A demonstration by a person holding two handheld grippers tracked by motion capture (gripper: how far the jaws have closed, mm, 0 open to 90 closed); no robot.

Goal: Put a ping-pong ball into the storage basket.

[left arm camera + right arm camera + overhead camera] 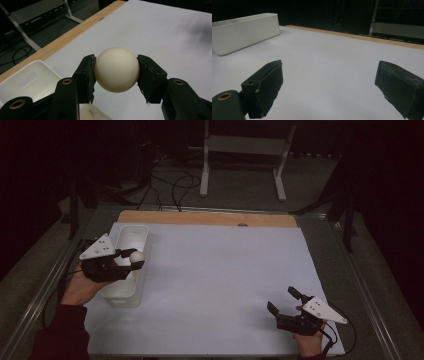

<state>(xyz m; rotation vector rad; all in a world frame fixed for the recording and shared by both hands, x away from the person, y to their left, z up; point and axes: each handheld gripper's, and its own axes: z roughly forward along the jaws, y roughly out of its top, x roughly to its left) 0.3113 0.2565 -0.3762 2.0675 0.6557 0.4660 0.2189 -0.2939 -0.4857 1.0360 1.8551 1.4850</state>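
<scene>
Left tongs [134, 259] clamped on a cream ball [116, 69], seemingly above the white bin [131, 236] at nine o'clock on the surface [220, 270], right tongs [285, 301] spread apart, empty, at five o'clock

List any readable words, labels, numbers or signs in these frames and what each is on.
None: no text can be read.
The white ball, the white bin, the pale sheet and both hand-held grippers, left and right, carry no print that can be seen.
</scene>
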